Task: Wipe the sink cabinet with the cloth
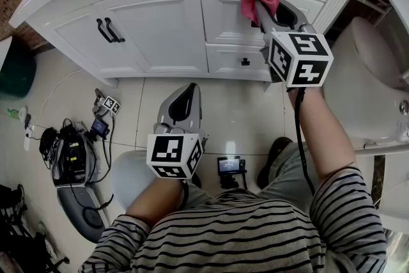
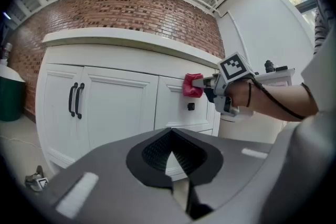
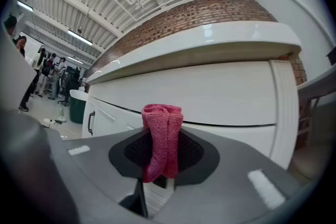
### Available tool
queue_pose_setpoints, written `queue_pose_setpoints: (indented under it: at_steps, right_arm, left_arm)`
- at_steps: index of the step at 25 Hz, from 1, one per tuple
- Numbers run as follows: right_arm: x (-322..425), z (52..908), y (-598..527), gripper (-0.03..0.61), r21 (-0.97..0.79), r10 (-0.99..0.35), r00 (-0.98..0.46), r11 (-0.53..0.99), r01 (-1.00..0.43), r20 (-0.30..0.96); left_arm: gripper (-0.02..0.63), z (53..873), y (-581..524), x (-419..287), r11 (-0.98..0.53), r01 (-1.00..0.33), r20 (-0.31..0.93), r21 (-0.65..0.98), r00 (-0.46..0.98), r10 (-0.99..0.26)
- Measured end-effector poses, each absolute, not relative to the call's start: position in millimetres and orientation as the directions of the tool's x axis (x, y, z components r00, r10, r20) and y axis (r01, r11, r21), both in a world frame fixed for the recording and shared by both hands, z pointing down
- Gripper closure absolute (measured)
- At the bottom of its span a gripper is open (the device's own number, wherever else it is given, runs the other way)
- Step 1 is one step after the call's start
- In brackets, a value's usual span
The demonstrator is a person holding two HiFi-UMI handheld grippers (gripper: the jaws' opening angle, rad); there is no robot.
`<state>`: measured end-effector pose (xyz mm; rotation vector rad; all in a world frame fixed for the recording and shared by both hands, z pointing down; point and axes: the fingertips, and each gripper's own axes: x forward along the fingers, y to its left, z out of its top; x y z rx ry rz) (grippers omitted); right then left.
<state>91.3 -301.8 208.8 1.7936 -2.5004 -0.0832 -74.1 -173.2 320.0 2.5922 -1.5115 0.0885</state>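
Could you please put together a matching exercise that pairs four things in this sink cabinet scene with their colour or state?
Things:
1. cloth
2. left gripper
3. door handles
4. bin

Descriptions:
A. black, side by side on the cabinet doors
B. pink, clamped in the right gripper
C. dark green, left of the cabinet
D. shut and empty, held back from the cabinet

Pairs: 1-B; 2-D; 3-A; 4-C
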Motion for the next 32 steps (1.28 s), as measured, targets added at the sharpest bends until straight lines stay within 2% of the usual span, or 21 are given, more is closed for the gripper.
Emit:
queue_pose_setpoints:
  at_steps: [8,11,14,18,21,24,26,32]
  right_arm:
    - [239,205,-276,0.472,0.05,-0.996,-0.081,0.082,-0.995,0.027]
    - [262,203,-264,0.483,0.035,-0.999,-0.015,0.016,-0.999,0.031]
    - [220,195,-257,0.485,0.025,-0.993,-0.117,0.117,-0.993,0.002]
    - [97,206,-269,0.485,0.029,-0.921,-0.389,0.389,-0.921,0.009]
    - [16,228,-288,0.485,0.093,-0.862,-0.504,0.507,-0.857,0.053]
    - [-28,240,-308,0.485,0.178,-0.843,-0.531,0.537,-0.825,0.083]
    - [-31,243,-321,0.485,0.201,-0.852,-0.513,0.522,-0.829,0.099]
    - [41,245,-318,0.485,0.195,-0.903,-0.415,0.43,-0.882,0.113]
  left_arm:
    - [0.614,323,-174,-65,-0.489,-0.868,0.132,0.084,0.496,-0.858]
    - [0.614,321,-173,-64,-0.491,-0.866,0.129,0.089,0.499,-0.857]
    - [0.614,318,-173,-63,-0.496,-0.863,0.118,0.096,0.505,-0.855]
    - [0.614,317,-174,-65,-0.497,-0.862,0.112,0.101,0.506,-0.855]
    - [0.614,319,-176,-70,-0.484,-0.869,0.119,0.102,0.494,-0.861]
    - [0.614,321,-177,-78,-0.469,-0.878,0.131,0.096,0.478,-0.869]
    - [0.614,322,-178,-82,-0.462,-0.883,0.136,0.089,0.47,-0.872]
    - [0.614,324,-178,-81,-0.469,-0.88,0.139,0.078,0.476,-0.869]
